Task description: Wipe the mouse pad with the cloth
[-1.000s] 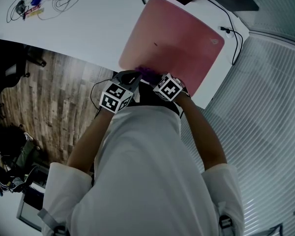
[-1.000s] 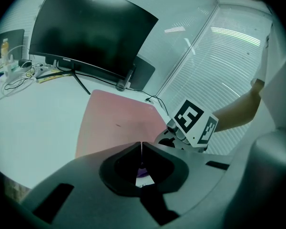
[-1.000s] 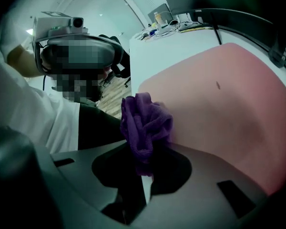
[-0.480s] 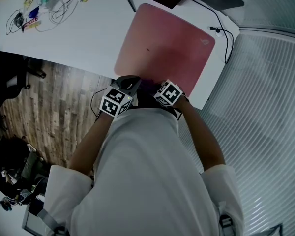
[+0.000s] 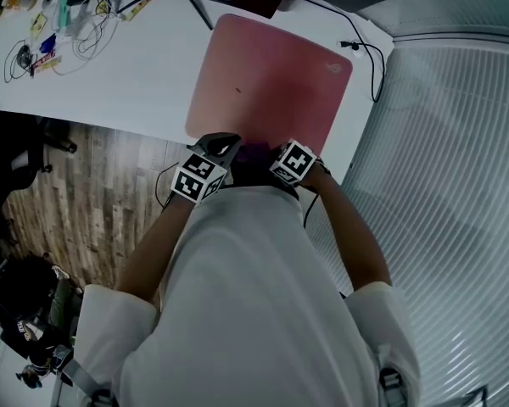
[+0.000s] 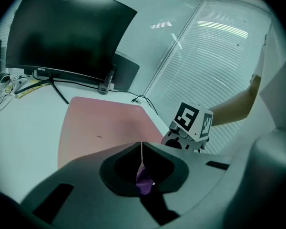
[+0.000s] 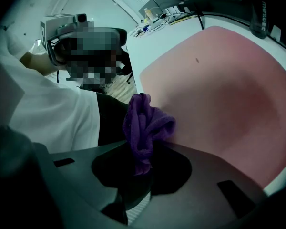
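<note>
left tool [image 6: 142, 149] and right tool [image 7: 142, 159] clench the cloth [image 7: 145, 125] at the edge of the mouse pad [image 5: 271, 75].

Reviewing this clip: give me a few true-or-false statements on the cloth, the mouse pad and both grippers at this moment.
1. The right gripper is shut on the purple cloth. True.
2. The mouse pad is blue. False: it is pink.
3. The left gripper is open and empty. False: its jaws are together, pinching a bit of the cloth.
4. A dark monitor stands beyond the pad. True.
5. The cloth sits at the pad's far edge. False: at its near edge.
</note>
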### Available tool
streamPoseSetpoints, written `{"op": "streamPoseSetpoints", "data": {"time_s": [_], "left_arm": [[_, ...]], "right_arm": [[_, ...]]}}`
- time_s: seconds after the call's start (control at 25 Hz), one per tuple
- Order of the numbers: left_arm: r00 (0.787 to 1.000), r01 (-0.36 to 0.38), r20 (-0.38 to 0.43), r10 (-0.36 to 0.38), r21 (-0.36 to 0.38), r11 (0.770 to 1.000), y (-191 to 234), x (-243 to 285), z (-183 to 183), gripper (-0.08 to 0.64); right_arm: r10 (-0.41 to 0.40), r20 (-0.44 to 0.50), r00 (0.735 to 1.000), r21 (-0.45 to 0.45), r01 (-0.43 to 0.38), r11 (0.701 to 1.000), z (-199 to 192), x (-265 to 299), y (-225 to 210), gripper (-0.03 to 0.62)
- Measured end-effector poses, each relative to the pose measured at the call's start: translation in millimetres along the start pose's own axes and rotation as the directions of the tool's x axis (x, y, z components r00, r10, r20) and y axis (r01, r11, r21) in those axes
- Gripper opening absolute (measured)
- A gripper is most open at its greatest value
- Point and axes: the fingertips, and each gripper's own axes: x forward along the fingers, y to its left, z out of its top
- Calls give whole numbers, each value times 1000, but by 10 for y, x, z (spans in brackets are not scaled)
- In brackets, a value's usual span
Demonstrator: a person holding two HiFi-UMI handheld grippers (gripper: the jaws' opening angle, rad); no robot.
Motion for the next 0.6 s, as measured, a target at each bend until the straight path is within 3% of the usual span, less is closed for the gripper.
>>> {"op": "streamPoseSetpoints", "data": {"time_s": [0.28, 0.6], "left_arm": [[1000, 5, -22, -4, 6, 1000, -13, 138, -17, 23], [999, -3, -37, 3, -1, 1000, 46, 261, -3, 23]], "right_arm": [[16, -45, 999, 31, -14, 999, -164, -57, -286, 103], [-78, -88, 993, -1, 79, 997, -203, -150, -795, 103]]}}
